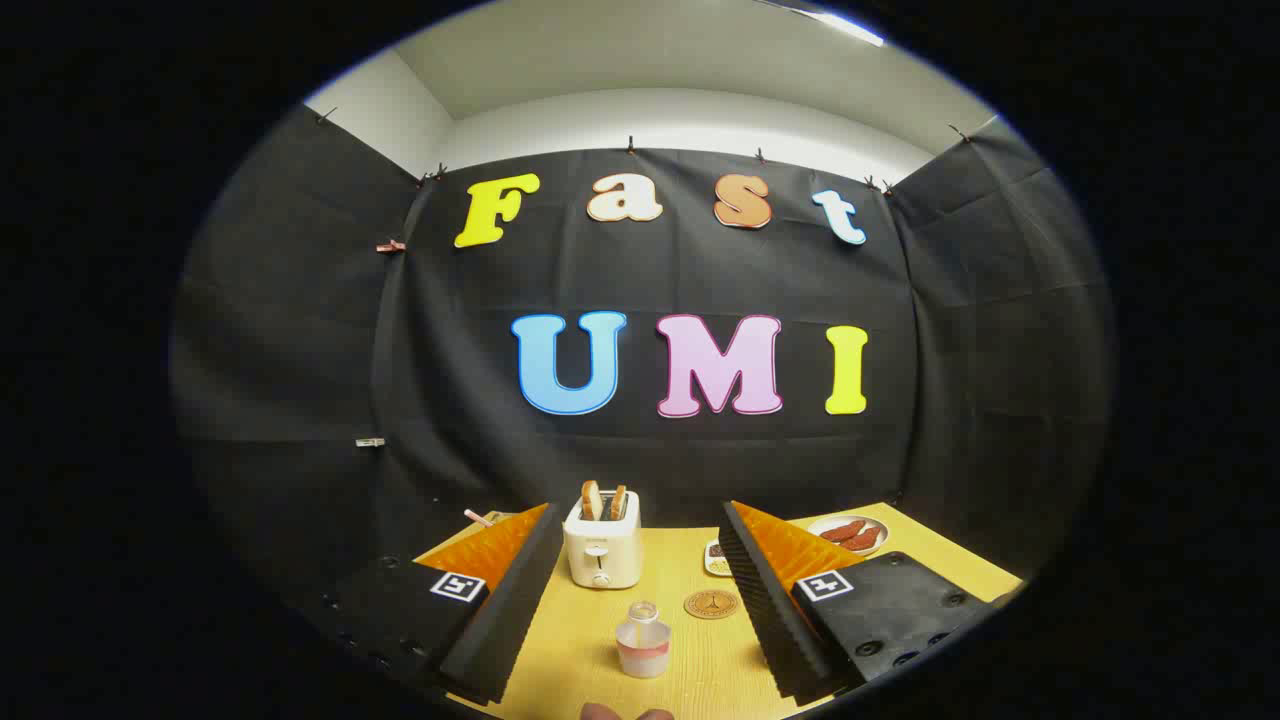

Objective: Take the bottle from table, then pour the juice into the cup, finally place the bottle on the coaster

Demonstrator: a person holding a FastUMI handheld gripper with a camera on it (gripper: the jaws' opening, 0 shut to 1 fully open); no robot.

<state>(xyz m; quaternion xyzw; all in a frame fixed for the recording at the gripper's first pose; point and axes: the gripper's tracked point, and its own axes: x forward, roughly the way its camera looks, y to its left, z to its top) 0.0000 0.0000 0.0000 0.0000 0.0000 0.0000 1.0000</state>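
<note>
The jaws (635, 600) stand wide open above the yellow desk (580, 640), holding nothing, one finger to each side. Between the fingers, near their near ends, a small clear bottle (642, 640) stands upright on the desk, touching neither finger; it has a pale band near its base and an open neck. Just beyond it and slightly right lies a round brown coaster (711, 604), flat on the desk and apart from the bottle. Farther back, a cream toaster (602, 552) holds two slices of toast (603, 500) upright in its slots. Behind the right finger sits a plate (848, 533) of reddish food, and a small dish (716, 558) rests beside that finger's tip.
</note>
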